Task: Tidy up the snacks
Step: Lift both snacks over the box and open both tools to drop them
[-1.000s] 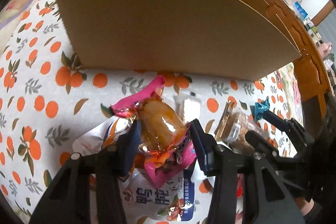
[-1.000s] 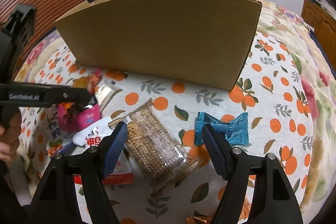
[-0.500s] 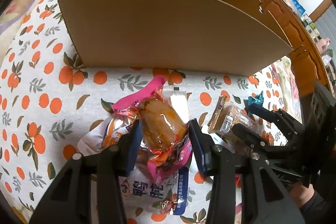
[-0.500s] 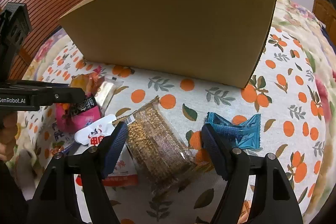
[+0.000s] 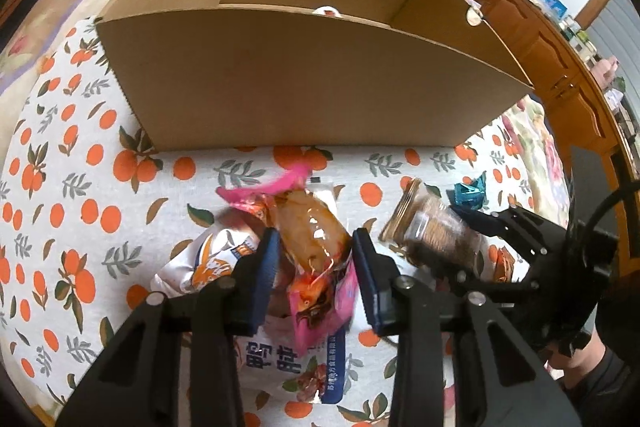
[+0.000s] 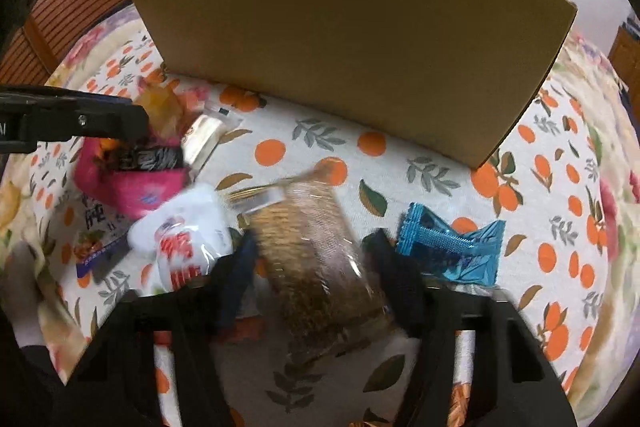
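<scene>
Pink-wrapped meat snack (image 5: 312, 247) sits lower centre of my left wrist view, between the left tongs (image 5: 314, 259). Both pads press its sides and the jaws are closing on it; the pack is tilted, its pink top end pointing up-left toward the box. Under it lie a white-and-orange pouch (image 5: 204, 263) at lower left and a white-and-blue printed pouch (image 5: 288, 363) at the bottom edge.

Clear pack of brown crackers (image 6: 316, 259) is lower centre of my right wrist view, between the right tongs (image 6: 320, 275). Those jaws are closing around it; the frame is blurred, so I can't tell whether the pads press it yet. In the left view that pack (image 5: 436, 231) shows at centre right with the right tongs' fingers around it.

Blue wrapper (image 6: 452, 247) lies just right of the crackers, touching the right finger's outer side. White-and-red pouch (image 6: 184, 239) lies just left of them. A small pale packet (image 6: 206, 135) sits upper left, beside the pink snack (image 6: 132, 179).

Cardboard box (image 5: 304, 83), open on top, fills the upper half of both views, standing behind the snack pile. Everything rests on an orange-print cloth (image 5: 80, 187) spread over a bed. Wooden furniture (image 5: 560, 59) runs along the right edge of the left view.
</scene>
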Motion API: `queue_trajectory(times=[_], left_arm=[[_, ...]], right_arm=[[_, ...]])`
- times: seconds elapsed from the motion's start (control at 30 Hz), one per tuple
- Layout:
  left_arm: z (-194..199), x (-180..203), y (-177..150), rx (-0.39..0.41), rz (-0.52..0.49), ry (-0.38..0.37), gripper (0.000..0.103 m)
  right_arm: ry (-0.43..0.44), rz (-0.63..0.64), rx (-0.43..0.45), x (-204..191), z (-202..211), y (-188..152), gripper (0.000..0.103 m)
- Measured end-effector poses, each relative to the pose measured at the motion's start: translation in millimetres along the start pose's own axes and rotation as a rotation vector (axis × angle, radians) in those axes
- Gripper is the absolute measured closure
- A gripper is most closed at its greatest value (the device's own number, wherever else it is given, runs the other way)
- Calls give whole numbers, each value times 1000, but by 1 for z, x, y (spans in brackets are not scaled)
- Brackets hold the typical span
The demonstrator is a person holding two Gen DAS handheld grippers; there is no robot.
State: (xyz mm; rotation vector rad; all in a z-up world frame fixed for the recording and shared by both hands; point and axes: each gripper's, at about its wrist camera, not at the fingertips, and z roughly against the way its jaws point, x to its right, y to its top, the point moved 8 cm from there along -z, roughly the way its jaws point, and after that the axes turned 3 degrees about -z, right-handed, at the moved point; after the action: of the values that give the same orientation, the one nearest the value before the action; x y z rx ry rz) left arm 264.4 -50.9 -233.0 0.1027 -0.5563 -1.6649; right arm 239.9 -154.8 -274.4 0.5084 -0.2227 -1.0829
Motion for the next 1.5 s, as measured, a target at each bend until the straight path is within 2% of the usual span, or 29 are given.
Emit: queue_trajectory(times=[0.13,0.37,0.57,0.73,0.83,0.93,1.13,1.27,1.5], left_arm=[[-7,-2,-1,-4,-8,25,71],[-9,-7,2,-1,22,4,72],[-16,-7,8,0,28,-14,68],[-23,-6,11,5,20,-15,57],[-37,-8,5,-31,-2,17,53],[-39,-5,5,-17,-34,33,55],[-32,-1,3,-17,-34,20,61],[-13,7,3,0,-46,-2,61],[18,17,9,50,-99,5,61]], right_arm=[[-3,4,-2,1,0,0,53],[-4,-1,-3,1,1,0,55],[-9,-2,-2,1,0,0,54],[-10,-1,-2,1,0,0,54],[-11,0,-1,1,0,0,54],[-11,0,-1,1,0,0,54],[-9,0,2,0,1,2,57],[1,-11,12,1,6,4,58],[2,-18,62,2,25,16,58]])
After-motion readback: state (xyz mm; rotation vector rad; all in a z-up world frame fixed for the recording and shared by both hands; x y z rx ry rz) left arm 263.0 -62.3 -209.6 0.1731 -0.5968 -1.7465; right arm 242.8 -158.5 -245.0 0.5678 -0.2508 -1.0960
